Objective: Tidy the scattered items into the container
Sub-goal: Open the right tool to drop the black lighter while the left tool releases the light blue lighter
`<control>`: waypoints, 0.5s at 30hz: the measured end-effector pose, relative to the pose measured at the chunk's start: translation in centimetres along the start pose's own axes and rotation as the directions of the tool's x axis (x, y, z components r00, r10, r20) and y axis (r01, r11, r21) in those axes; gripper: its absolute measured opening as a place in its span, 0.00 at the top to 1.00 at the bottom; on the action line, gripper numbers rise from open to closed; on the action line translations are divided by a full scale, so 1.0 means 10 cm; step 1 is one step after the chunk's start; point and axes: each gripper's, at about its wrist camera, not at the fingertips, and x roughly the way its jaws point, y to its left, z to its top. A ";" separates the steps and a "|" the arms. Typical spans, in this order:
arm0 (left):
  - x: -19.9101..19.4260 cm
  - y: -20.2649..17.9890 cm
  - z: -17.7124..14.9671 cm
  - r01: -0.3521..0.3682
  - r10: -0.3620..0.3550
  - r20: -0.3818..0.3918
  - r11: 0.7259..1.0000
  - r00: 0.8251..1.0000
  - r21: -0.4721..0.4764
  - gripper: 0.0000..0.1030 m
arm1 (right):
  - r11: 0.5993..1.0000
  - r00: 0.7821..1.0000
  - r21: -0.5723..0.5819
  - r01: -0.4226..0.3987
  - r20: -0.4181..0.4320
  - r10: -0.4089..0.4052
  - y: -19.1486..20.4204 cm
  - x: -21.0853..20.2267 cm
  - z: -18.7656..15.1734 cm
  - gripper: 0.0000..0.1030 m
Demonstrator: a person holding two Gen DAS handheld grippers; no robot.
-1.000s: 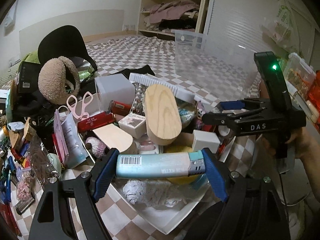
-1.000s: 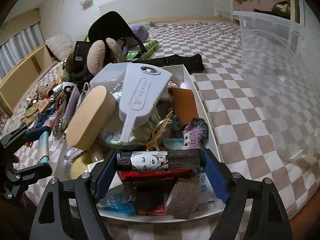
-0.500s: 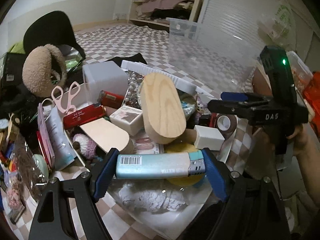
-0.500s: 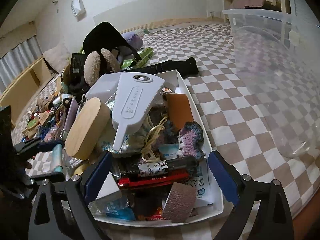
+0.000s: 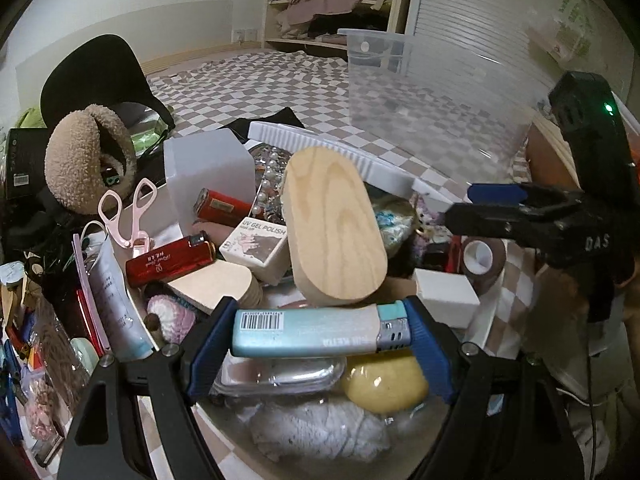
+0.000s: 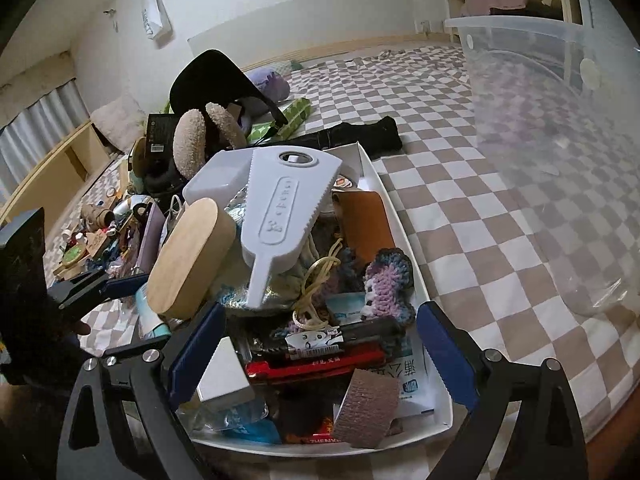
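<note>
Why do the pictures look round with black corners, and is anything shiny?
Both wrist views use fisheye lenses, so edges bend and corners go black. In the left view, glare streaks the clear bin; in the right view that bin looks hazy, blurring the checkered cloth behind.

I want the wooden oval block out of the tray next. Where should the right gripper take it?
Grip the wooden block across its narrow width, near its raised upper end, coming from above. It leans tilted atop the pile, so that end is clear; its lower end sits among clutter.

checkered cloth (image 6: 472, 208), white tray (image 6: 400, 216), clear bin (image 6: 560, 92)
</note>
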 end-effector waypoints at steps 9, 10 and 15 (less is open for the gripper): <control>0.00 0.07 0.01 -0.001 0.001 -0.002 0.998 1.000 -0.061 0.05 | 1.000 1.000 -0.005 0.005 -0.001 -0.005 0.04 -0.03 0.00 0.07; -0.03 0.08 0.01 0.000 0.001 0.004 0.998 1.000 -0.067 0.04 | 1.000 1.000 -0.009 0.005 0.000 -0.005 0.05 -0.04 -0.01 0.07; -0.14 0.10 -0.03 0.004 -0.002 0.025 0.997 1.000 -0.080 0.04 | 1.000 1.000 -0.018 0.005 0.004 -0.005 0.10 -0.08 0.00 0.07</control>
